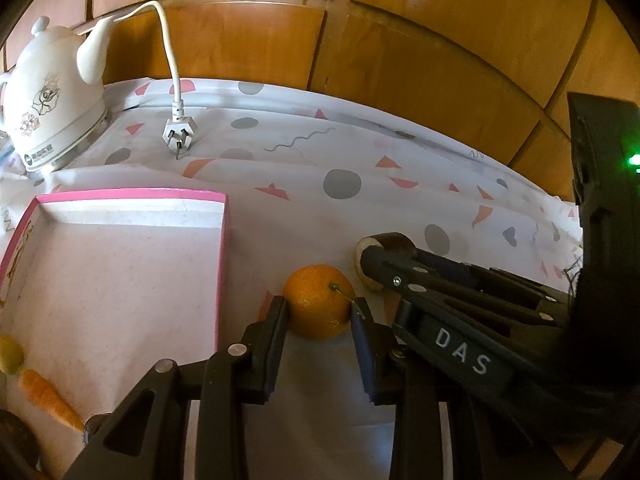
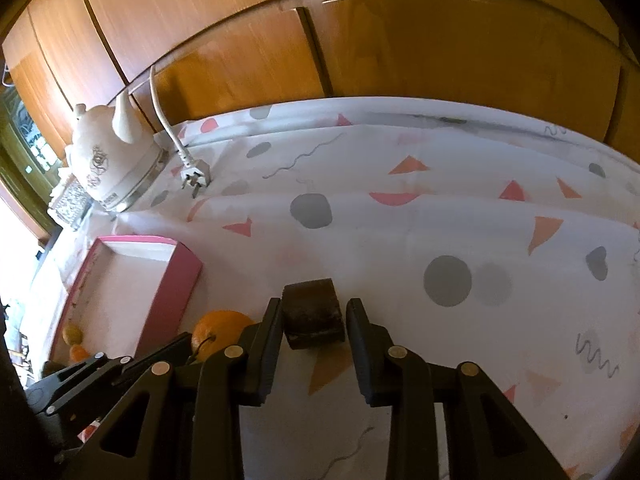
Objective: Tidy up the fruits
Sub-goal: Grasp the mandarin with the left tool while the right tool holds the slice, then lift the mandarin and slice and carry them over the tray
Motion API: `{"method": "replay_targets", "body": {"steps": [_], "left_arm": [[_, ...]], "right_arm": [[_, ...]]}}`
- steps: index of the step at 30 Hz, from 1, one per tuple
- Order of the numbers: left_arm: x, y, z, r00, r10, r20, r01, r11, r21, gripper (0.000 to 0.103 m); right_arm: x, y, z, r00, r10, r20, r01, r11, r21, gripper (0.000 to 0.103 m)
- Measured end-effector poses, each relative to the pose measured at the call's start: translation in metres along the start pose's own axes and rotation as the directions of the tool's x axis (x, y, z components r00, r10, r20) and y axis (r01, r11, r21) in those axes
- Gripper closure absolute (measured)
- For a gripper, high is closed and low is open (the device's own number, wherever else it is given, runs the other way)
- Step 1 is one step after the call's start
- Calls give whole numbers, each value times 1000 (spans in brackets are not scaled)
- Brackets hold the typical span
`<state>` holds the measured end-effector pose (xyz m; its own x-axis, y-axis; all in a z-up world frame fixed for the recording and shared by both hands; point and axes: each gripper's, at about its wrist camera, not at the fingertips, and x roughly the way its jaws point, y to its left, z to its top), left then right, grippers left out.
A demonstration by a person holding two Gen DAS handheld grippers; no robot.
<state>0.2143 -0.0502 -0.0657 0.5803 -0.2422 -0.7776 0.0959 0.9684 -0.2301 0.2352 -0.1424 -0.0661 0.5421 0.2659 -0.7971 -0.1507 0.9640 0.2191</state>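
Note:
An orange [image 1: 318,306] with a short green stem rests on the patterned tablecloth, just right of the pink tray [image 1: 222,264]. My left gripper [image 1: 319,308] is shut on it, one pad against each side. To its right lies a brown fruit piece [image 2: 314,314] with pale cut ends. My right gripper [image 2: 314,308] straddles this piece. Its left pad touches the piece, while a thin strip of cloth shows at the right pad, so it stands open. The orange [image 2: 220,332] also shows at the lower left of the right wrist view.
The shallow pink tray holds nothing in view. A lemon [image 1: 10,354] and a carrot [image 1: 48,400] lie at its near left corner. A white kettle [image 1: 52,92] and its loose plug [image 1: 179,132] sit at the back left, in front of wooden cabinet doors [image 1: 400,60].

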Motion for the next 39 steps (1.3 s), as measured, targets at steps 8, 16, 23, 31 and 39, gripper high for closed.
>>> {"method": "replay_targets", "body": {"steps": [8, 16, 23, 31, 39], "left_arm": [[-6, -5, -6, 998, -47, -30, 48, 999, 14, 71], [-29, -37, -45, 986, -156, -65, 162, 981, 106, 71], [-32, -49, -69, 990, -133, -40, 137, 981, 134, 70], [-28, -51, -63, 992, -122, -18, 123, 988, 98, 58], [-20, -60, -57, 999, -50, -7, 50, 990, 134, 46]], "right_arm": [[-38, -17, -15, 997, -71, 30, 70, 997, 24, 74], [-81, -41, -68, 988, -154, 5, 153, 987, 38, 74], [-102, -56, -107, 969, -243, 50, 239, 969, 68, 74], [-102, -60, -116, 957, -263, 122, 247, 960, 132, 74], [-98, -69, -122, 966, -234, 113, 213, 961, 174, 74]]}}
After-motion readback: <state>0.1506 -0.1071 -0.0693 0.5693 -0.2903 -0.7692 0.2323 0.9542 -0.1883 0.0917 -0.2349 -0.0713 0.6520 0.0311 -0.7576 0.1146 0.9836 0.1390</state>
